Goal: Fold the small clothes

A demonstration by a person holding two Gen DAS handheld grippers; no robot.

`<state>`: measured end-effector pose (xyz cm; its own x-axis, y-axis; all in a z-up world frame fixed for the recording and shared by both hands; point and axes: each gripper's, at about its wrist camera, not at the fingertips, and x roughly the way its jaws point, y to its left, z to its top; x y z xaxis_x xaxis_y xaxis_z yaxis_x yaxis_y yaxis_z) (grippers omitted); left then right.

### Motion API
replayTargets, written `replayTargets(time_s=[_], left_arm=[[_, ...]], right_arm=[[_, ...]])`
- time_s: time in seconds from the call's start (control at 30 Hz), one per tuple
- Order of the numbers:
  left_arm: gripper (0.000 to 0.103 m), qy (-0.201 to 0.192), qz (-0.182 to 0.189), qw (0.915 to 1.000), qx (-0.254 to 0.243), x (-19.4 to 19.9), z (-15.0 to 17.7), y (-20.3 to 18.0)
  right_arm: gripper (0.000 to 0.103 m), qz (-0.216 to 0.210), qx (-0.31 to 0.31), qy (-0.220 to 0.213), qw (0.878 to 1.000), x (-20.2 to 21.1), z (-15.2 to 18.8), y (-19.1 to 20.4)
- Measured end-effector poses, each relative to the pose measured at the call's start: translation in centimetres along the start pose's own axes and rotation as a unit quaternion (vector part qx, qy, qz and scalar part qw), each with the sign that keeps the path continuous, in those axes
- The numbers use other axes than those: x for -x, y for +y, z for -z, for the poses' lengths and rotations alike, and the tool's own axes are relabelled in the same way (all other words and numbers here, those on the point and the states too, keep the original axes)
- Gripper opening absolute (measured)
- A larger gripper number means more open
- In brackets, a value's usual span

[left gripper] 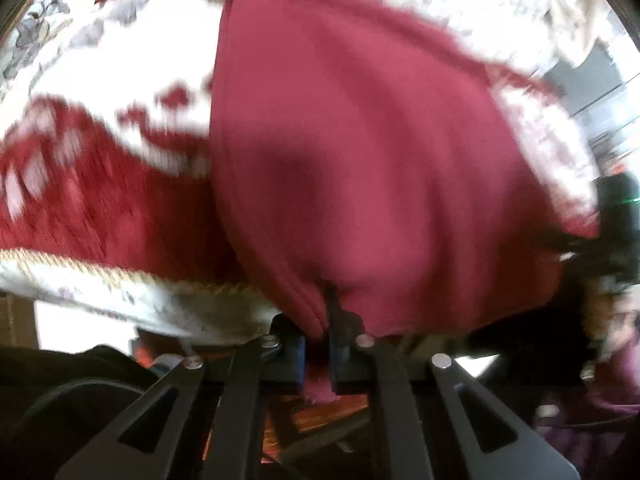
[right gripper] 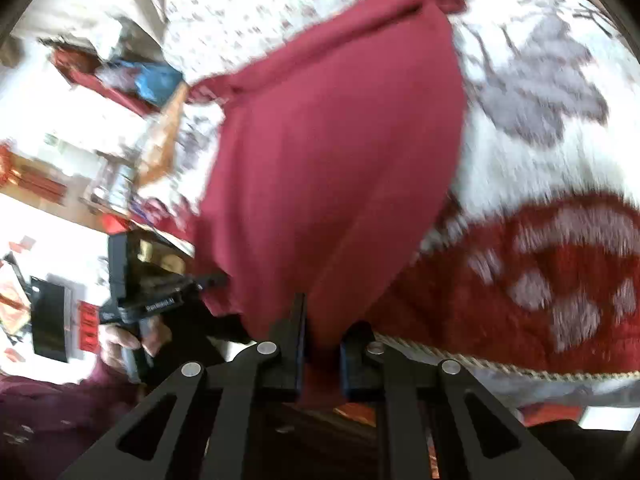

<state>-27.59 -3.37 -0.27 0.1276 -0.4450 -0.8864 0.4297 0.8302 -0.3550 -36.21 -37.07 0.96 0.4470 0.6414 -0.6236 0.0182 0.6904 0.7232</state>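
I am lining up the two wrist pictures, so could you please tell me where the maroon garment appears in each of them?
Left wrist view: the maroon garment fills the centre and right, its near edge pinched in the left claw.
Right wrist view: the maroon garment runs down the centre, its lower edge pinched in the right claw.
Shared landmark: the red and white patterned blanket under it.

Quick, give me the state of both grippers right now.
Left gripper: shut on the near edge of the dark pink knitted garment.
Right gripper: shut on the same garment's near edge.
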Motion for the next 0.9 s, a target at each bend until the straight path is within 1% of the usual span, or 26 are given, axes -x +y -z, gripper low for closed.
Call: replayTargets(time_s=[0.07, 0.1, 0.17, 0.23, 0.27, 0.33, 0.4, 0.43, 0.47, 0.53, 0.57, 0.6, 0.63, 0.7, 0.77, 0.8, 0.83, 0.87, 0.9], left_arm=[[0.007, -0.037, 0.005, 0.9993, -0.008, 2.9, -1.2, -0.1], [0.007, -0.058, 0.016, 0.9982, -0.005, 4.5, -2.3, 0.0], [0.007, -0.077, 0.034, 0.9964, 0.003, 6.1, -4.0, 0.3], [0.007, -0.101, 0.029, 0.9944, 0.006, 7.3, -6.2, 0.6], [0.007, -0.116, 0.02, 0.993, 0.005, 7.8, -7.6, 0.6], [0.007, -0.138, 0.019, 0.9902, 0.011, 8.3, -9.9, 0.3], [0.007, -0.155, 0.023, 0.9875, 0.021, 8.6, -12.4, 1.0], [0.007, -0.169, 0.017, 0.9851, 0.027, 8.6, -14.1, 1.2], [0.007, -0.176, 0.013, 0.9838, 0.028, 8.9, -14.9, 1.4], [0.007, -0.193, -0.001, 0.9804, 0.041, 8.3, -18.2, 2.1], [0.007, -0.196, -0.001, 0.9794, 0.05, 8.0, -19.2, 2.7], [0.007, -0.196, 0.001, 0.9785, 0.063, 7.0, -20.8, 3.1], [0.007, -0.198, -0.001, 0.9776, 0.071, 6.4, -21.7, 3.5], [0.007, -0.196, -0.01, 0.9769, 0.085, 4.7, -23.7, 4.3], [0.007, -0.185, -0.023, 0.9777, 0.097, 2.3, -25.6, 4.9], [0.007, -0.182, -0.028, 0.9776, 0.102, 1.5, -26.0, 5.2], [0.007, -0.183, -0.029, 0.977, 0.106, 0.9, -26.4, 5.5], [0.008, -0.186, -0.027, 0.976, 0.109, 0.6, -26.8, 5.8], [0.009, -0.191, -0.015, 0.9742, 0.119, 0.2, -27.3, 6.4]], right_arm=[[0.014, -0.018, 0.004, -0.018, 1.0, 0.8, -1.0, 0.8], [0.014, -0.028, 0.006, -0.031, 0.999, 1.3, -1.7, 1.3], [0.014, -0.048, 0.008, -0.056, 0.997, 2.3, -3.1, 1.9], [0.014, -0.058, 0.013, -0.085, 0.995, 3.1, -4.9, 2.7], [0.014, -0.058, 0.017, -0.099, 0.993, 3.5, -5.9, 3.1], [0.014, -0.051, 0.024, -0.125, 0.991, 4.1, -8.1, 3.7], [0.014, -0.051, 0.019, -0.149, 0.987, 4.8, -10.7, 3.6], [0.014, -0.043, 0.014, -0.16, 0.986, 4.9, -12.2, 3.4], [0.014, -0.039, 0.009, -0.167, 0.985, 4.7, -13.6, 3.2], [0.014, -0.028, -0.006, -0.173, 0.984, 4.5, -15.8, 2.0], [0.014, -0.017, -0.022, -0.174, 0.984, 4.2, -17.4, 0.9], [0.014, -0.011, -0.031, -0.172, 0.984, 3.8, -18.4, -0.1], [0.014, -0.001, -0.042, -0.17, 0.985, 2.8, -19.6, -1.0], [0.014, 0.014, -0.062, -0.162, 0.985, 1.9, -21.4, -2.8], [0.014, 0.029, -0.076, -0.159, 0.984, 0.4, -23.1, -4.2], [0.014, 0.034, -0.085, -0.161, 0.983, -0.4, -23.8, -5.0], [0.016, 0.035, -0.089, -0.162, 0.982, -0.9, -24.3, -5.6], [0.016, 0.047, -0.083, -0.16, 0.982, -1.5, -25.1, -6.2], [0.024, 0.067, -0.076, -0.156, 0.983, -1.8, -25.6, -6.4]])
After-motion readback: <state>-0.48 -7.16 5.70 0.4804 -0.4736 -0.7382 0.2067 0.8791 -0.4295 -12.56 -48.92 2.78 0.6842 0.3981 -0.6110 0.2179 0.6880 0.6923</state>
